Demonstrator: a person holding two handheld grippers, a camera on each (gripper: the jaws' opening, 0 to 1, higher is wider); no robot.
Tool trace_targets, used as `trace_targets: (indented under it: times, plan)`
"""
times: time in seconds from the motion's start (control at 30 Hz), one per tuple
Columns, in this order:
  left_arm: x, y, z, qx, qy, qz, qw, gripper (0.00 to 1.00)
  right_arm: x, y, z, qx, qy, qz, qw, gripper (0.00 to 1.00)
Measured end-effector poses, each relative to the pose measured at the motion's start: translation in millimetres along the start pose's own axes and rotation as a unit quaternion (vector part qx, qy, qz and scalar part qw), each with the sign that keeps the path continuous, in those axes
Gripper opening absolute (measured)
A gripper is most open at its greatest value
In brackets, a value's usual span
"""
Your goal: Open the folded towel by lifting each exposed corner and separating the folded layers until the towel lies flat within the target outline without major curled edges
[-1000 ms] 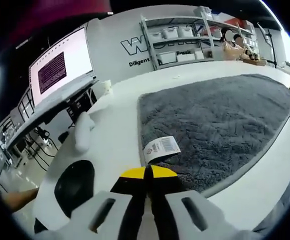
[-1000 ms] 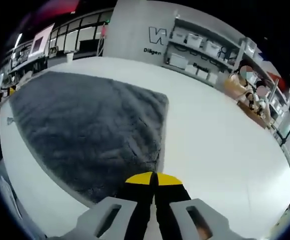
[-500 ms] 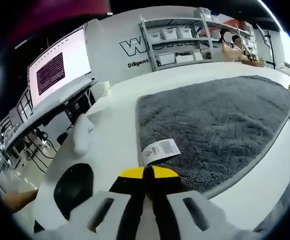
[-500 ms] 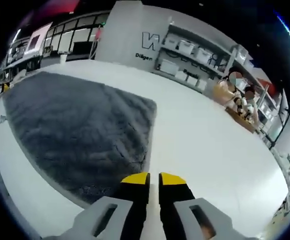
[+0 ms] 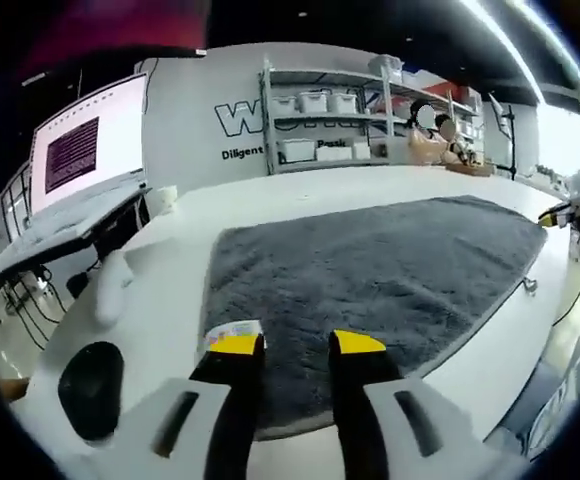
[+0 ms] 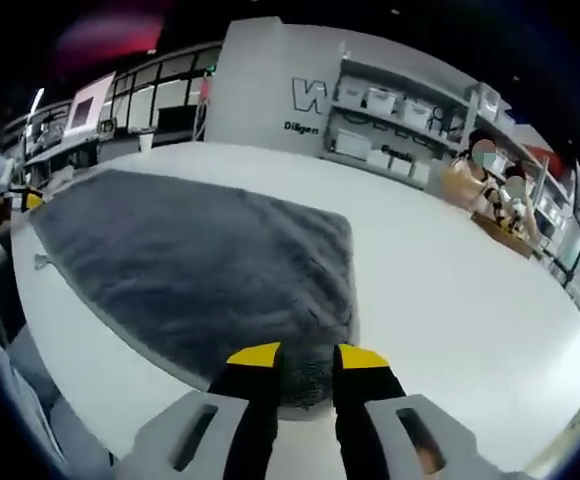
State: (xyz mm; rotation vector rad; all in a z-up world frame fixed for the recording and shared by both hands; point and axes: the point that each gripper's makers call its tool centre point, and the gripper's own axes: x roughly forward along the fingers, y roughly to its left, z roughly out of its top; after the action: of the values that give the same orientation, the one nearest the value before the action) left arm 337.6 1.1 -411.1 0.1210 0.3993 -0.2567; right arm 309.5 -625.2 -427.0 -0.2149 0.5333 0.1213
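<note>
Now the grey towel [image 5: 380, 265] lay spread flat on the white counter [image 6: 450, 290].
The left tool [image 5: 296, 344] and right tool [image 6: 308, 356] each hovered over a near corner, jaws apart, holding nothing.

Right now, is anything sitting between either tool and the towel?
Nothing visible. The left tool and right tool are open right over the near corners of the gray towel, bare cloth between the tips.
</note>
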Motion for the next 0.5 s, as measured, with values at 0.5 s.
trace_targets:
  times: [0.5]
  plan:
    - [10,-15.0,-21.4,-0.036,0.001,0.002,0.9993,0.37,1,20,-8.4,0.051,-0.007,0.026,0.9983,0.24]
